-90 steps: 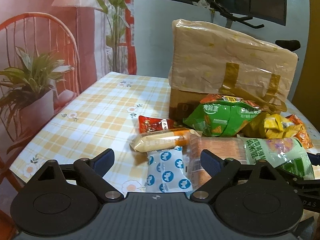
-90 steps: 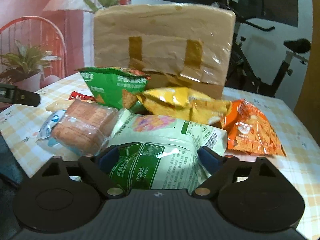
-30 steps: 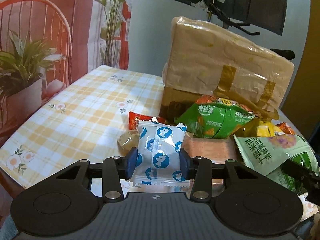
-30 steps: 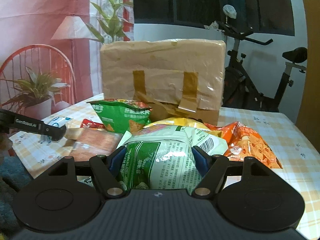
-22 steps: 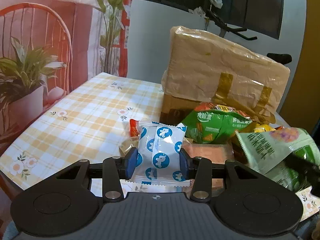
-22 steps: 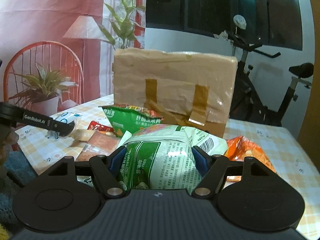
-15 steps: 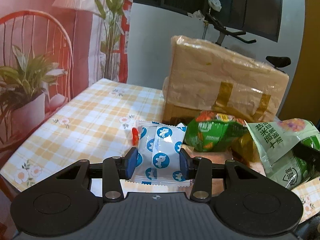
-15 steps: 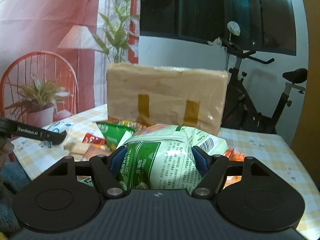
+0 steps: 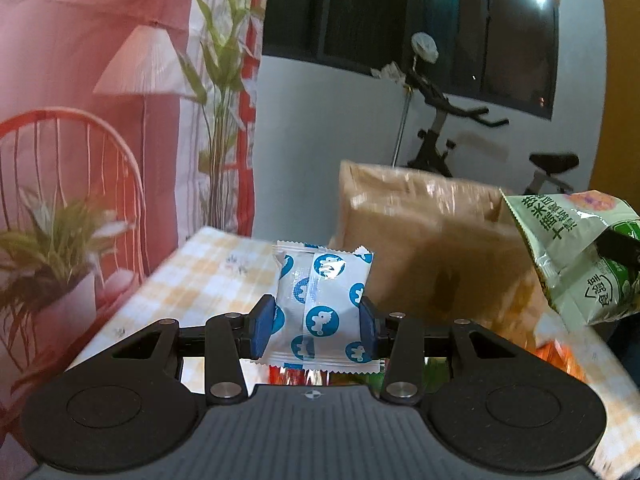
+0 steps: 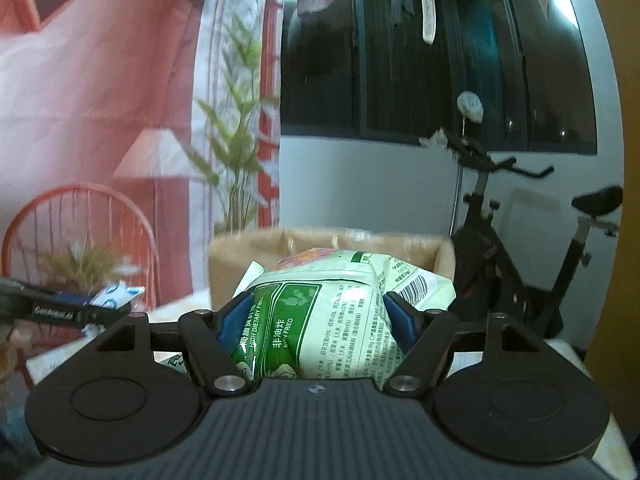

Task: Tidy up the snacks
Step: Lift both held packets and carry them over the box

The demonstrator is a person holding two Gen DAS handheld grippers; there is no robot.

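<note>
My left gripper (image 9: 317, 324) is shut on a small white packet with blue round marks (image 9: 322, 304), held up above the checked table (image 9: 208, 276). My right gripper (image 10: 316, 320) is shut on a puffy green and white snack bag (image 10: 320, 312), lifted level with the open top of the brown cardboard box (image 10: 400, 240). In the left wrist view the same green bag (image 9: 580, 256) hangs at the right, in front of the box (image 9: 424, 240). In the right wrist view the blue-marked packet (image 10: 116, 295) shows at the left, in the left gripper's fingers (image 10: 76, 312).
Blurred red, green and orange snack packs (image 9: 560, 360) lie on the table below the grippers. An exercise bike (image 10: 520, 248) stands behind the box. A red chair with a potted plant (image 9: 52, 248) is at the table's left.
Both grippers have risen with their packets, so the box and the snack pile sit lower in view. The box's open top now shows in the right wrist view.
</note>
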